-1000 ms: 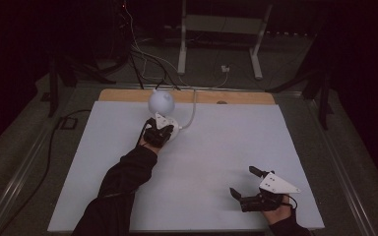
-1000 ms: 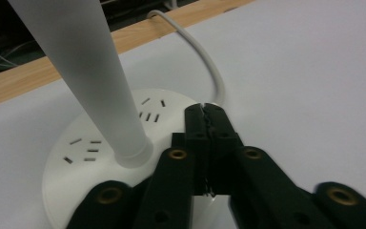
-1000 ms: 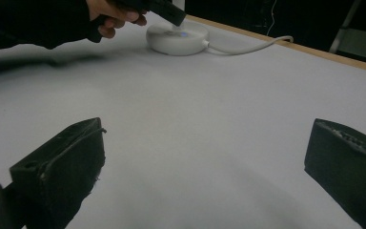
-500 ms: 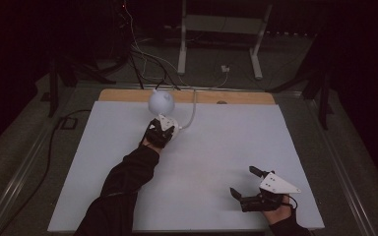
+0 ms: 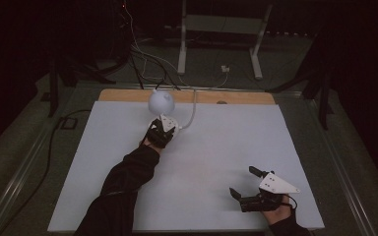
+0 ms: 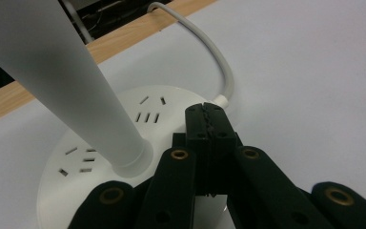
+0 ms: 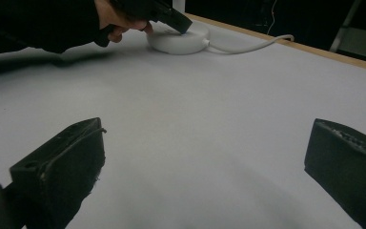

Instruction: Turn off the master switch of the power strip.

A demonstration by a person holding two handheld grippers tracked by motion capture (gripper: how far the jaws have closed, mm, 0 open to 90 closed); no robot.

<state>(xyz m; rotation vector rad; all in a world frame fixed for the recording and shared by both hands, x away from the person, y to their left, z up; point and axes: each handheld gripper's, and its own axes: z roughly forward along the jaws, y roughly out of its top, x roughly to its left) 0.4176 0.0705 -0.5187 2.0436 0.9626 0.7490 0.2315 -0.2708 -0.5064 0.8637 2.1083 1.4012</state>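
Currently we have the left gripper [image 6: 208, 125] with jaws pressed together, nothing between them, tips resting on the round base [image 6: 124, 143] of the white lamp [image 5: 161, 102], which stands near the far edge of the table [image 5: 216, 147], its cord [image 5: 192, 113] running off that edge. Right gripper [image 5: 246, 184] sits near the near right corner, jaws spread wide, empty.

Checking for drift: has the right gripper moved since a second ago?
No. The right gripper sits at the same spot near the white board's near-right corner.
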